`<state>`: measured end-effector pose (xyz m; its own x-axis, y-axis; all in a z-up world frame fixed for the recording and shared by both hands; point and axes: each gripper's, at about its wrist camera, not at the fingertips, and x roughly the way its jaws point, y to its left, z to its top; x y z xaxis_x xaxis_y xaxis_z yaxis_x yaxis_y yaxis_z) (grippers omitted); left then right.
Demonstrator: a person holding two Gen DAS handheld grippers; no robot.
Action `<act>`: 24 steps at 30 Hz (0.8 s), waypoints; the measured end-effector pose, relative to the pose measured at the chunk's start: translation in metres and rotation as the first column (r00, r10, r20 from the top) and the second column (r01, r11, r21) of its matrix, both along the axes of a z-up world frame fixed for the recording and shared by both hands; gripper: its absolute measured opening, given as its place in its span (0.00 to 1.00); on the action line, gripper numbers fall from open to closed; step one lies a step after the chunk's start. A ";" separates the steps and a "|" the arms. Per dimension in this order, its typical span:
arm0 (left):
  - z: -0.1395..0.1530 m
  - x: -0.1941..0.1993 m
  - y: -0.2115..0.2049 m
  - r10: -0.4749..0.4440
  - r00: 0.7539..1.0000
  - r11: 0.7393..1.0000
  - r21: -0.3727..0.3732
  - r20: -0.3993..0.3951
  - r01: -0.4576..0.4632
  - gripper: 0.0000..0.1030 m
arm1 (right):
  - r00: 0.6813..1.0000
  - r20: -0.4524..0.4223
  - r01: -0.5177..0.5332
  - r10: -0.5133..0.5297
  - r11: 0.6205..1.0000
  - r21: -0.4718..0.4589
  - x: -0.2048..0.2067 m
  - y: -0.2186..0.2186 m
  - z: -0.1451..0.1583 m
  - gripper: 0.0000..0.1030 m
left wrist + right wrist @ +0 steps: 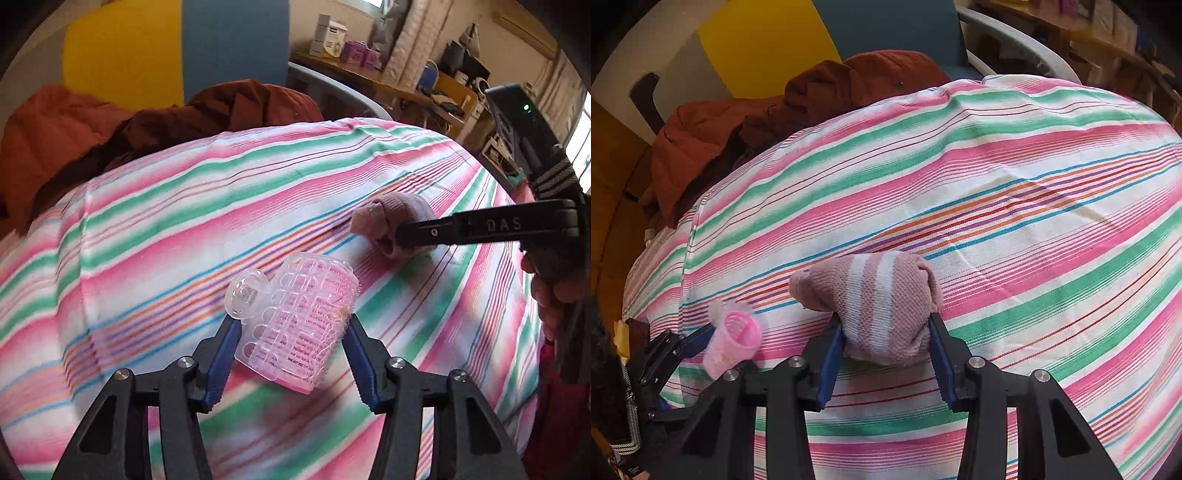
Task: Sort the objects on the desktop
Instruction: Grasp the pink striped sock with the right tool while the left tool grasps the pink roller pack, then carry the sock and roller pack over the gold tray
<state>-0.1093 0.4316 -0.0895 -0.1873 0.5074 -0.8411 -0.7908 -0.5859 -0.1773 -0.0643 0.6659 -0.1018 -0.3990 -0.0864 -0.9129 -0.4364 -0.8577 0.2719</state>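
Left gripper (291,328) straddles a clear plastic package of pink hair rollers (299,317) lying on the striped tablecloth (184,206). Its right pad touches the package edge, a gap shows on the left, so jaws half spread, no firm pinch yet. Right of the package, the right gripper (886,332) pinches a rolled pink sock (882,299), probably ready for sorting. Rust-coloured jacket (66,136) lies well beyond the package. Nothing blocks either.

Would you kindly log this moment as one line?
left tool: around hair roller | right tool: shut on rolled sock | surface: striped cloth
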 end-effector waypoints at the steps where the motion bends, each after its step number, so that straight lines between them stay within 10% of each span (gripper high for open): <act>1: 0.001 0.000 -0.012 0.022 1.000 1.000 0.011 0.007 -0.022 0.55 | 1.000 0.001 -0.004 0.004 1.000 0.005 -0.001 -0.001 0.000 0.43; 15: 0.010 0.048 -0.185 0.256 0.965 0.956 0.133 0.063 -0.262 0.55 | 0.994 0.055 -0.108 0.098 0.965 0.238 -0.011 -0.035 -0.004 0.47; 24: 0.038 0.080 -0.253 0.260 0.965 0.943 0.206 0.036 -0.262 0.55 | 0.988 0.137 -0.087 0.067 0.986 0.143 0.001 -0.061 0.002 0.37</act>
